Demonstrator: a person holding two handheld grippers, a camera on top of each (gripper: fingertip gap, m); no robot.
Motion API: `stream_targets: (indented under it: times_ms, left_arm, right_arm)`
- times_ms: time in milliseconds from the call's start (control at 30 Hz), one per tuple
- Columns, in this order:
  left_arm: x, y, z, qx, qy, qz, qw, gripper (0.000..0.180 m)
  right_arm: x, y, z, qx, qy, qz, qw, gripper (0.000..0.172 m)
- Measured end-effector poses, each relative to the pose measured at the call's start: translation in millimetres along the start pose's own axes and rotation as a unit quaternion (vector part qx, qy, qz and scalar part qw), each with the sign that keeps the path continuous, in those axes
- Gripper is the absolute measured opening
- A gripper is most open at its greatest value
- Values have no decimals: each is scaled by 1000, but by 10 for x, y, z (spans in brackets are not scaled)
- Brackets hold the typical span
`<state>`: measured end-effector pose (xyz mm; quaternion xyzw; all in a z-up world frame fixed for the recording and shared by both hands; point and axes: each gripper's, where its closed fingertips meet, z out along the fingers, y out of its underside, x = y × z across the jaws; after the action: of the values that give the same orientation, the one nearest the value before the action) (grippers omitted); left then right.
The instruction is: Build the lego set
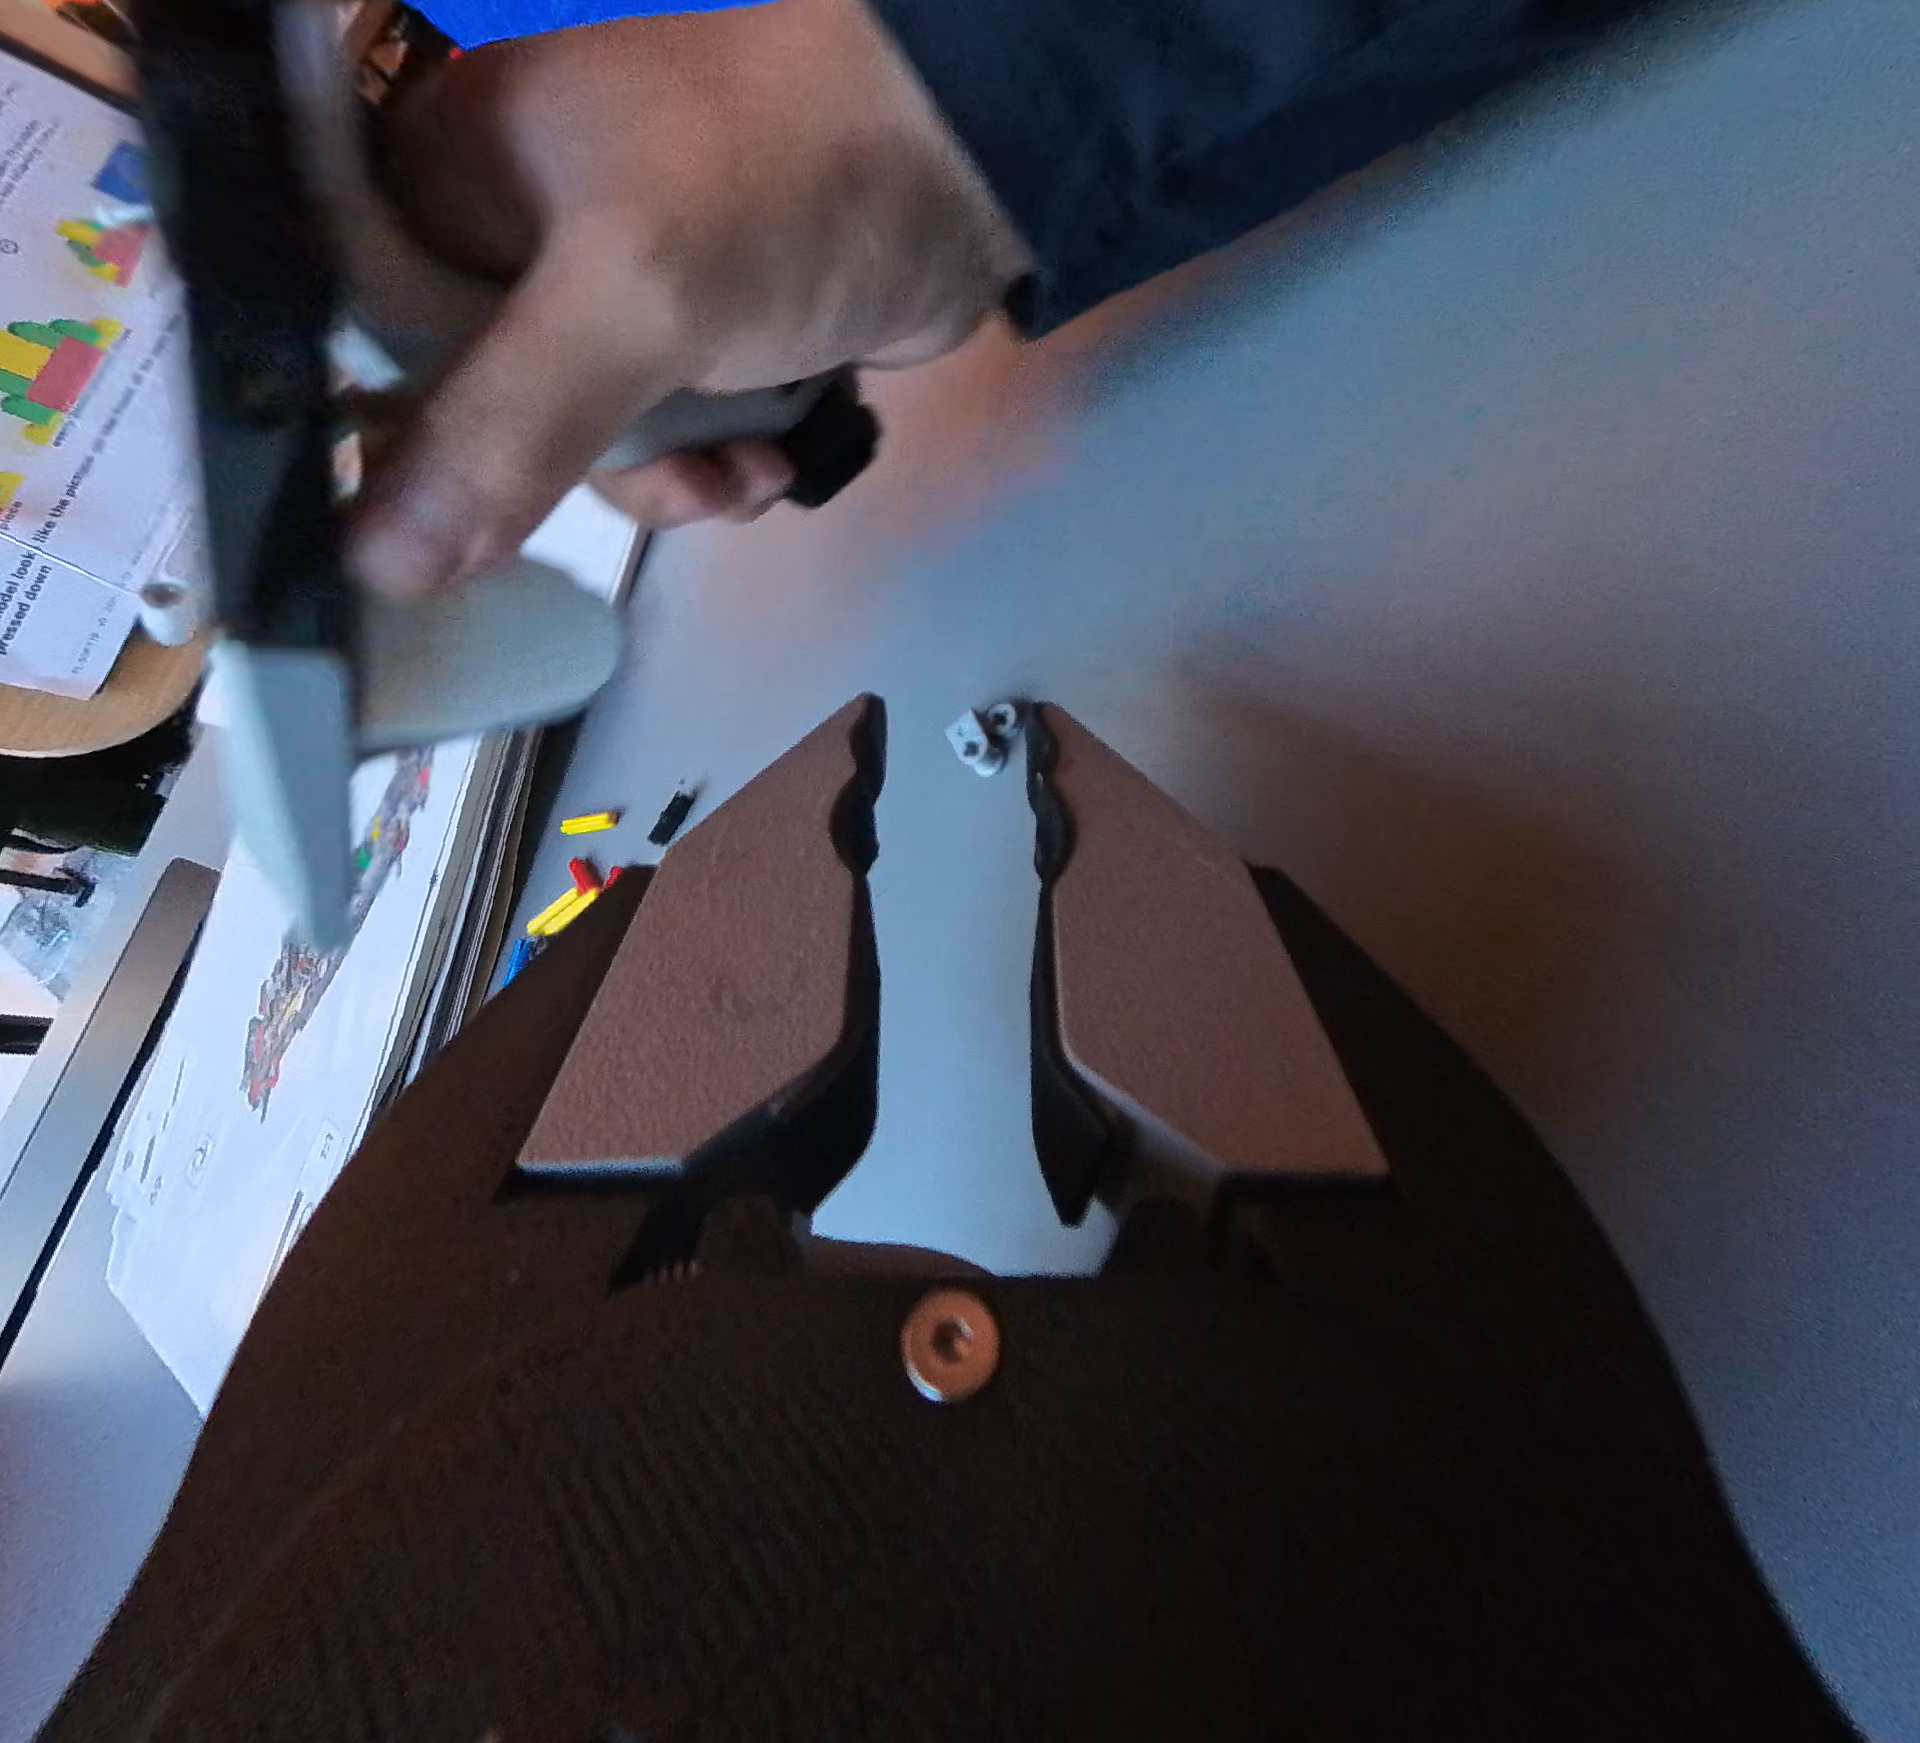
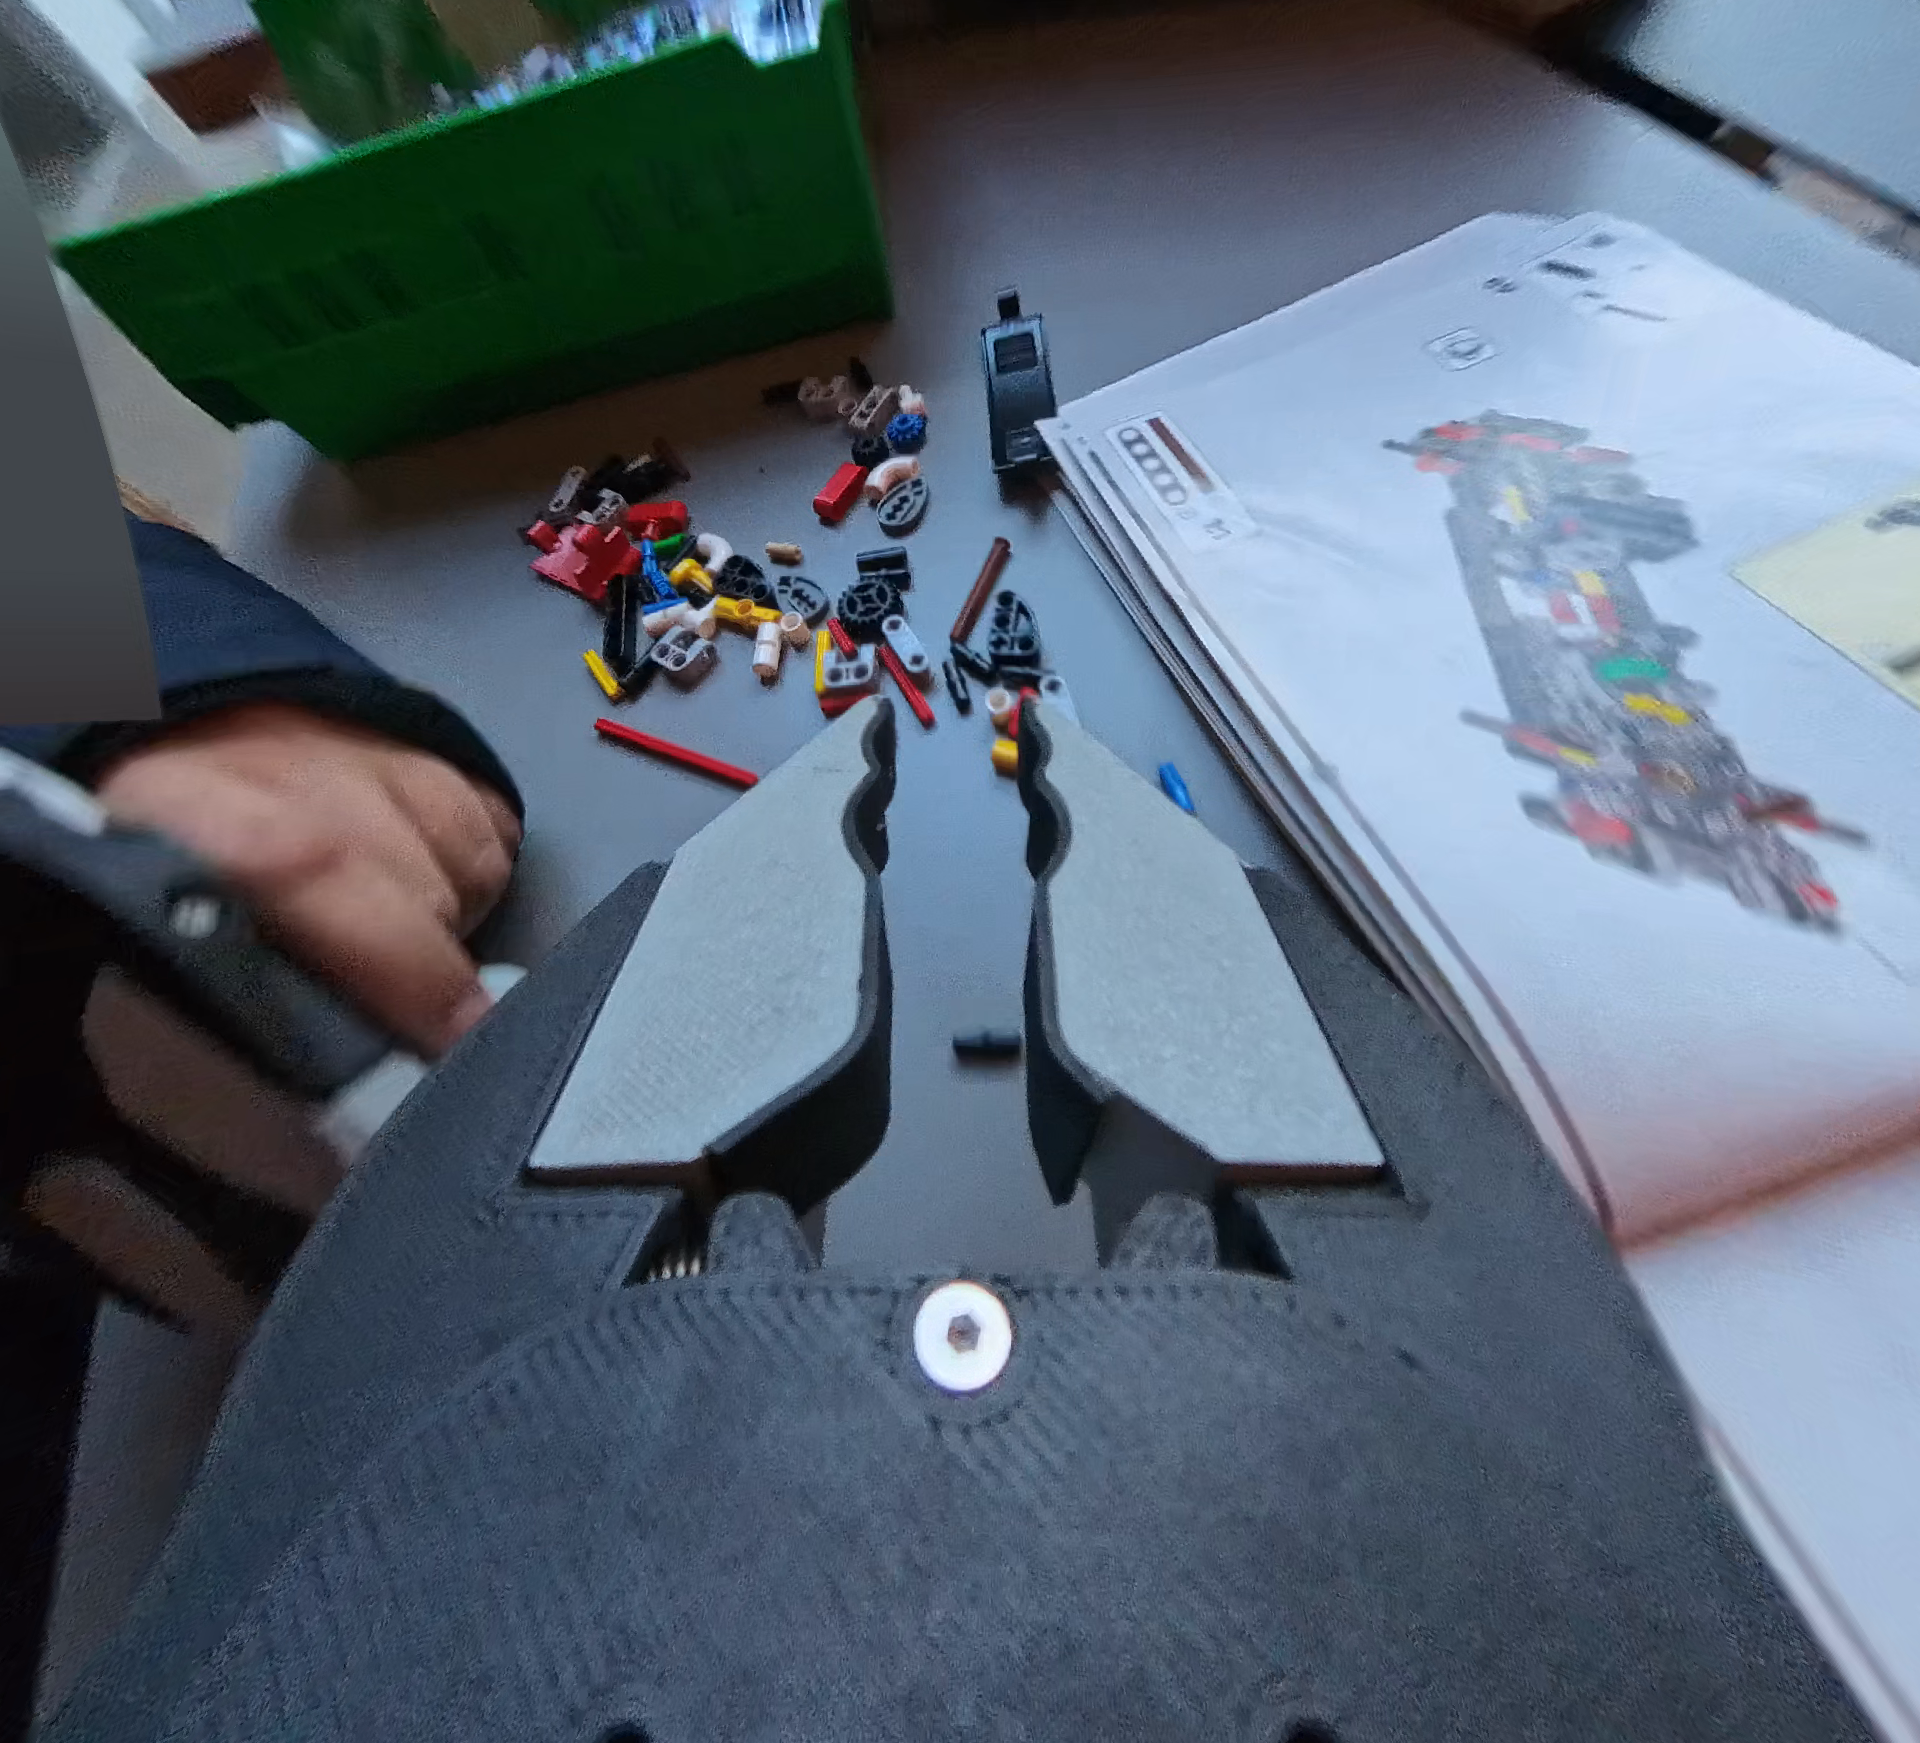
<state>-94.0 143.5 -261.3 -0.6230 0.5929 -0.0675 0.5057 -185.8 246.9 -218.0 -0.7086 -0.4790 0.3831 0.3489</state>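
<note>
The left gripper [image 1: 956, 737] is unclenched, with table showing between its pads. A small grey piece [image 1: 982, 737] lies at the tip of its right finger [image 1: 1039, 758], touching or just beside it, and is not gripped. Left of that gripper lie a few yellow, red and black bits [image 1: 582, 883].

The right gripper [image 2: 956, 737] is also released and bare, low over the grey table [image 2: 1143, 135]. A black pin [image 2: 985, 1042] lies on the table between its fingers, clear of the pads. Its tips are at the near edge of a pile of parts [image 2: 790, 581], with a red axle [image 2: 675, 755] to the left and an open booklet [image 2: 1507, 654] to the right. Behind the pile stands a green bin [image 2: 499, 259].
</note>
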Motion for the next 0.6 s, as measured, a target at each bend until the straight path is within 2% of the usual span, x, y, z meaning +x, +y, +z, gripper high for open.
stream_targets:
  times_ms: [133,200,267,400,500,600]
  left_arm:
    - [62,-59,-29,14,7,3,1000,24]
    - [73,-69,-54,20,6,7,1000,24]
    - [70,-67,-78,24,3,8,1000,23]
    - [33,-13,-109,17,0,1,1000,23]
    - [30,4,-118,12,2,-4,1000,24]
    - [36,13,-115,10,3,0,1000,24]
  right_arm:
    - [-175,-37,571,-153,-23,-23,988,22]
    - [-83,16,825,-208,7,-61,976,15]
    - [5,77,1004,-251,25,-79,965,14]
    - [54,166,1159,-293,33,-80,952,13]
    - [110,176,1170,-307,55,-100,945,3]
    - [71,183,1164,-319,53,-114,939,1]
